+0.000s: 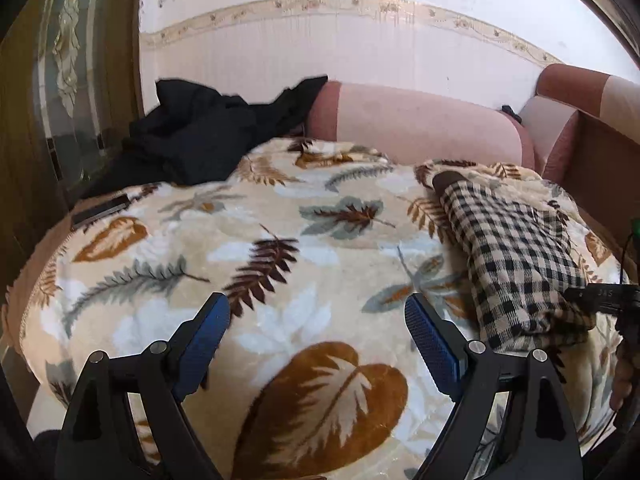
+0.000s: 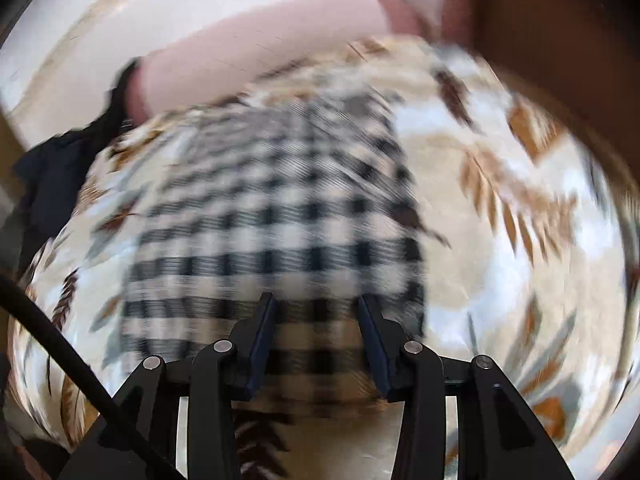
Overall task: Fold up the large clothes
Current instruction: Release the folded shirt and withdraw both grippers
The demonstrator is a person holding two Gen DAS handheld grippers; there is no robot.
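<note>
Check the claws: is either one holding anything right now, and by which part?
Nothing held. Left claw is open over the leaf blanket. Right claw is open at the near edge of the folded checked garment, not gripping it.

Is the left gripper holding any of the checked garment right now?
No, the left gripper is open over the bare leaf-print blanket, with the checked garment lying apart to its right.

Leaf-print blanket (image 1: 280, 248) bearing checked garment (image 1: 516, 264), black clothes (image 1: 192, 140), and dark flat object (image 1: 100, 209).
</note>
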